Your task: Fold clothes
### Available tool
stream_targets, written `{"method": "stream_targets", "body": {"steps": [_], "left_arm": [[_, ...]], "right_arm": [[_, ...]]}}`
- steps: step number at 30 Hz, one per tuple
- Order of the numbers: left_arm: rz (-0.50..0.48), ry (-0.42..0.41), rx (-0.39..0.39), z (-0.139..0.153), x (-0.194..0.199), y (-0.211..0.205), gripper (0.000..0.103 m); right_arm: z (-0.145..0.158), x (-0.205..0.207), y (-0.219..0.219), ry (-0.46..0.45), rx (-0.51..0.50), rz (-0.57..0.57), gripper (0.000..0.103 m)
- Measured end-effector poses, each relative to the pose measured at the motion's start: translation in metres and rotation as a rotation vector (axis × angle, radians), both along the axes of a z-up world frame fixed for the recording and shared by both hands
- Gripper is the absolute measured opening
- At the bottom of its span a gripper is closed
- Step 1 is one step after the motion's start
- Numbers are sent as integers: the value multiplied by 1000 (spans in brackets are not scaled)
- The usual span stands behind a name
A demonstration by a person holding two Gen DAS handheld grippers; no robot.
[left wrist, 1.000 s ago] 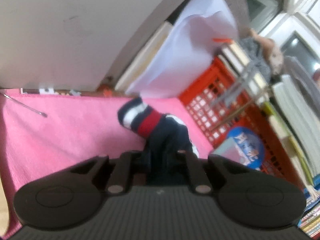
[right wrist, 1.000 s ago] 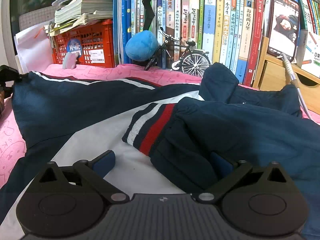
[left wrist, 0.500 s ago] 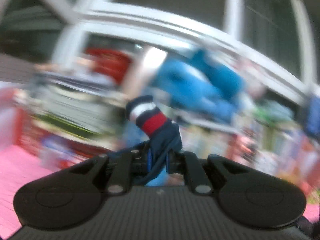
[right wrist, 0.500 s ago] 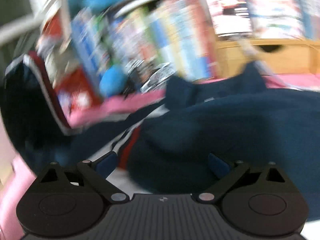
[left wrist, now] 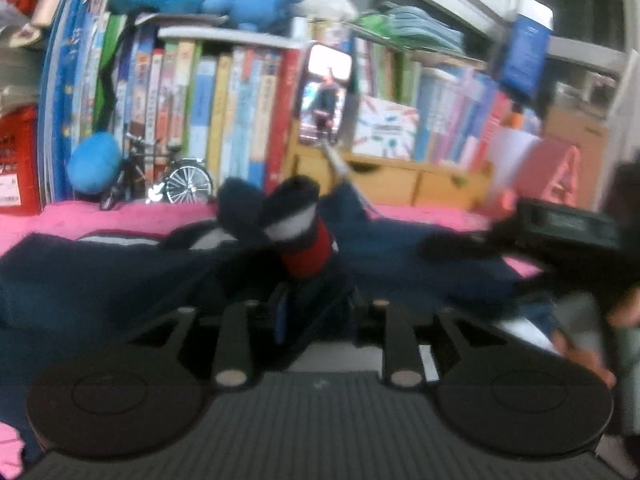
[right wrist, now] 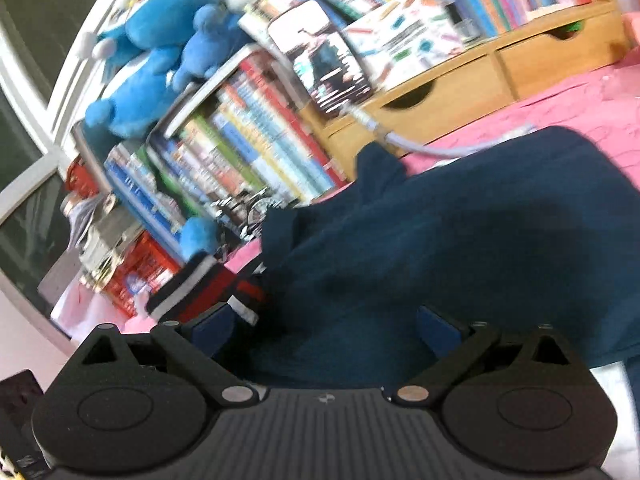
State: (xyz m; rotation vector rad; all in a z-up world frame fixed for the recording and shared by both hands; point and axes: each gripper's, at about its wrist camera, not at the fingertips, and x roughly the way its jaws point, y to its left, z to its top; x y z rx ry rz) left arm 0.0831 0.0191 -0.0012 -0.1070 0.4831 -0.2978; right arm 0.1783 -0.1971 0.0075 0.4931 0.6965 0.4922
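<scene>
the left tongs [left wrist: 316, 312] have the striped cuff [left wrist: 304, 240] of the navy jacket [left wrist: 120, 280] between their jaws, the sleeve rising straight out of the gap and standing up in front of the camera. the jaws have just been opening, yet the cloth still sits bunched between them and looks lightly pinched rather than dropped. the sleeve's long axis runs away from these tongs toward the bookshelf [left wrist: 224, 112], while the body of the jacket spreads crosswise over the pink tabletop [left wrist: 80, 216], lying below and beyond the cuff.

the right tongs [right wrist: 324, 332] are spread wide, released, with nothing pressed by either pad. they hang just over a mound of the same navy cloth, which fills the space ahead of them and to their right; the cuff [right wrist: 192, 288] shows at their left side, just beside the left pad. seen from the left wrist, the right tongs sit off to the right edge, well apart from the held sleeve.

judged from this, the left hand is the nearer one to the sleeve, and the coming move likely turns on laying that cuff down across the jacket body.
</scene>
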Motion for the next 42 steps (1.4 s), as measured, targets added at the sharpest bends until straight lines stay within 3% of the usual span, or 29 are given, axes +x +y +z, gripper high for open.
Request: {"method": "stream_targets", "body": {"steps": [7,12,15,18,20,22,24,25,27,30,35,42], "left_arm": [[-13,-15,143,1,-12,-8,32],[-132,-4,132,-1,-7,-22,32],[-199,7,117,-2,-15,-17,33],[-166,13,111,-1,-28,2,33],[-132,6,117,2,-37,20,35],[-82,-3,138,6,-46,40,37],[-24,-8,155,10,-52,60,37],[1,-10,156,12,-55,70,38],[45,-14,149,16,-61,87,38],[99,-32,166,20,-69,104,41],[148,-26,169,15,-72,121,46],[157,-23,224,6,-58,113,46]], "right_arm": [[11,-14,40,-50,-50,110,100],[20,-20,51,-50,-90,132,100],[12,-16,46,-7,-62,125,101],[-2,-11,50,47,-40,129,101],[-7,-14,60,33,-78,137,101],[-8,-19,72,-2,-142,143,90],[-8,-22,83,-19,-201,137,31],[-6,-21,87,-12,-214,136,21],[2,-20,88,-39,-232,134,15],[24,-17,84,-132,-296,100,13],[57,1,49,-221,-252,-53,13],[32,26,25,-135,-269,-147,13]]}}
